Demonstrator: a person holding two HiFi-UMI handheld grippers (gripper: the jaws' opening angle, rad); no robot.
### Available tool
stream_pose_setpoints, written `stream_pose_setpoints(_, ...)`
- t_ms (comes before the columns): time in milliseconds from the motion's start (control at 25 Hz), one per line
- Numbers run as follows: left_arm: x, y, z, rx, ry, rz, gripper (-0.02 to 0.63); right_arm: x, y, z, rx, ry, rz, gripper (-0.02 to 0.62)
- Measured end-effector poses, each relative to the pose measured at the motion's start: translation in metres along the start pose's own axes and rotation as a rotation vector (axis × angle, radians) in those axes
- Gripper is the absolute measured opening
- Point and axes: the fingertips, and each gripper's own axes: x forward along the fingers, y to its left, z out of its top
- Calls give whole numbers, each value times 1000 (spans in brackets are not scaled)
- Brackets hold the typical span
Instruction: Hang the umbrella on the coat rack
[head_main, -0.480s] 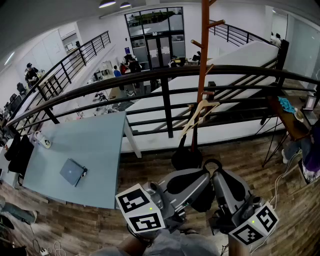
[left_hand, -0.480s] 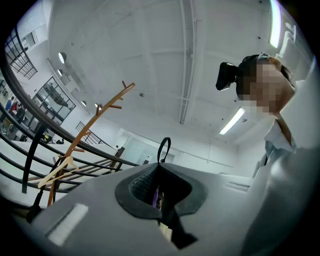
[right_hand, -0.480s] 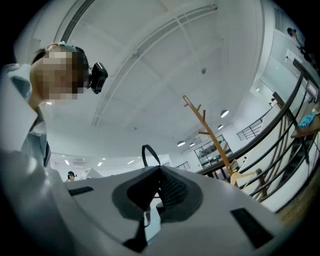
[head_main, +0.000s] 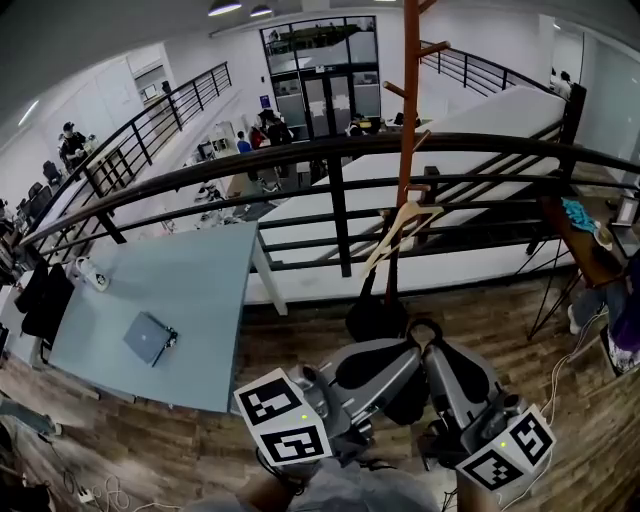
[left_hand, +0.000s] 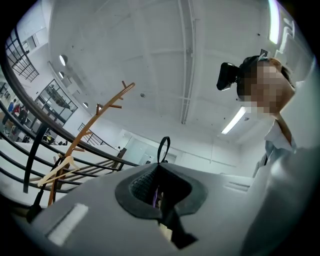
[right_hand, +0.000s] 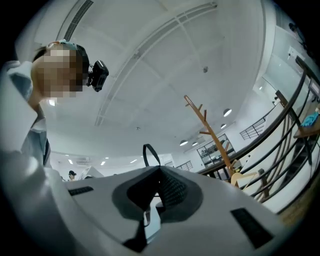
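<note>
Two grey moulded shells here: the left hand-held gripper (head_main: 403, 352) and the right hand-held gripper (head_main: 440, 352), each lined with black ridged pads (left_hand: 142, 184). Their white cubes (head_main: 283, 420) carry black square markers, and a green light glows on each. The person wears a pale shirt (left_hand: 295, 170) and a black head camera (left_hand: 230, 76).

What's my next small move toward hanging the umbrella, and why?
Probably raise the left gripper and right gripper together, forward toward the coat rack. The umbrella loop stands free above both sets of shut fingers, but the pegs are well ahead and higher.
</note>
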Motion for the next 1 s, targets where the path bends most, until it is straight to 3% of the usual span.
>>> stream_pose_setpoints(520, 17, -17, -16, 7, -38, 58, 5, -26, -14, 9, 30, 22, 59, 0)
stream_pose_setpoints(1000, 48, -18, -33, -21, -25, 29, 5, -47, -44, 16, 14, 4, -4, 0)
